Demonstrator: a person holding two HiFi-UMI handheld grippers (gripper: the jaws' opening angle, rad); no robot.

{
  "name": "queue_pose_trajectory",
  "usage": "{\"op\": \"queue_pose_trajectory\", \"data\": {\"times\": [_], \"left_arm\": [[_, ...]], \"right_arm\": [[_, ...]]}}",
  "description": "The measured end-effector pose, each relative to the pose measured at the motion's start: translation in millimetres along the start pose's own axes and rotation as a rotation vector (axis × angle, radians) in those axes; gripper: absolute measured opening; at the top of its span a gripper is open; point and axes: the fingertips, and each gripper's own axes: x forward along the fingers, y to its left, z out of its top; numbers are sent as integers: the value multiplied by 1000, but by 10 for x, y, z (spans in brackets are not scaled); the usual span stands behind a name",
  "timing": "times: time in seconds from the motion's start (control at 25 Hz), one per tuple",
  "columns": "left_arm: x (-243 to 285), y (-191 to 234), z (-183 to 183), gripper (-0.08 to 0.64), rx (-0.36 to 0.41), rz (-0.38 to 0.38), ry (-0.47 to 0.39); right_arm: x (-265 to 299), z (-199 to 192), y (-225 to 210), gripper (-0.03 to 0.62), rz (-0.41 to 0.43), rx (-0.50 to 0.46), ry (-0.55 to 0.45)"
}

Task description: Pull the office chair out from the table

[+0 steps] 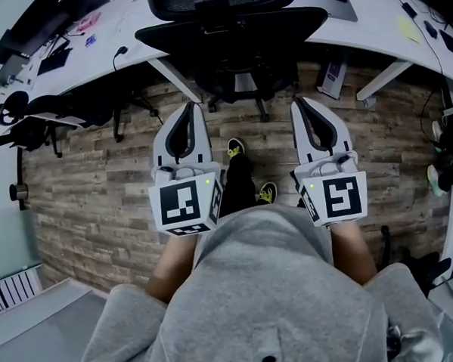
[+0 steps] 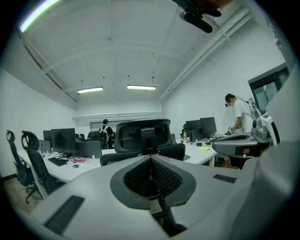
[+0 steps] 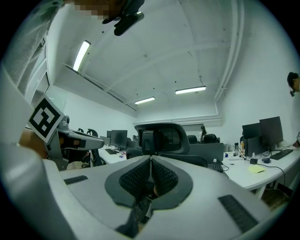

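Left tongs (image 1: pixel 189 106), right tongs (image 1: pixel 301 105): both closed, empty, side by side. Wood floor (image 1: pixel 97 200): bare strip between tong tips and chair base. Slanted table legs (image 1: pixel 175 79): one beyond each tip, flanking the chair. Office chair (image 1: pixel 233 34): black, mesh back, ahead between both tips, untouched, seat tucked at the curved white table (image 1: pixel 136 24) edge.

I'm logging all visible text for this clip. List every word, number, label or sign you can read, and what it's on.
No text can be read in any view.
Left cube: black-and-white square code pattern, no words.
Right cube: same kind of pattern, no words.
Yellow note on the desk: too small to read.
Pink item on the desk: too small and blurred to read.
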Motion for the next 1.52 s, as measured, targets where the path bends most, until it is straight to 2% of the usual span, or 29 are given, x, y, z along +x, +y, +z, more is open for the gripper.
{"op": "queue_pose_trajectory", "data": {"times": [0.48,0.88,1.52], "left_arm": [[411,130,-6,11,-8,-24,2],[862,272,-74,11,-16,-41,17],[1535,966,-16,11,-60,-32,9]], "right_arm": [[282,8,-395,29,-75,-3,0],[667,-69,-557,29,-86,16,15],[1454,162,-700,29,-76,12,3]]}}
